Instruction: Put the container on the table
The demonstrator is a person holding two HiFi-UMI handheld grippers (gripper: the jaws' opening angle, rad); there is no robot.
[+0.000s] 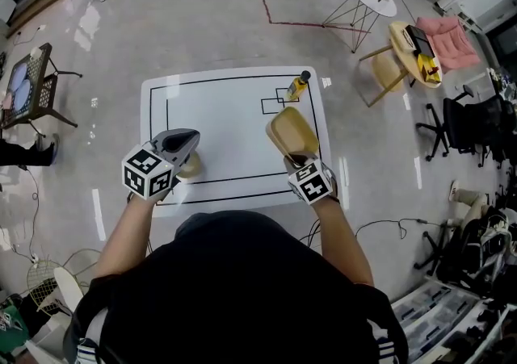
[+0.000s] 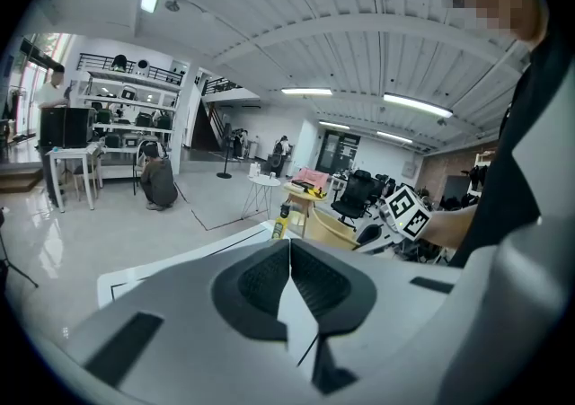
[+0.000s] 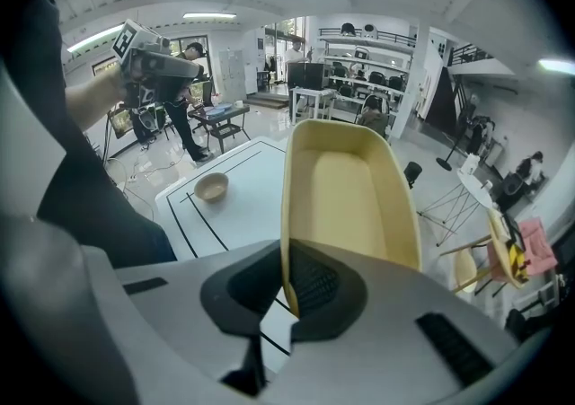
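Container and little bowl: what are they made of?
The container looks like plastic. It is pale yellow, smooth and matte, with thin even walls and a rounded rim. The bowl is tan and dull. It could be wood or plastic, but it shows too small to tell.

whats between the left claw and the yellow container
Nothing but bare white table with black lines; the head view shows it between the left claw and the container.
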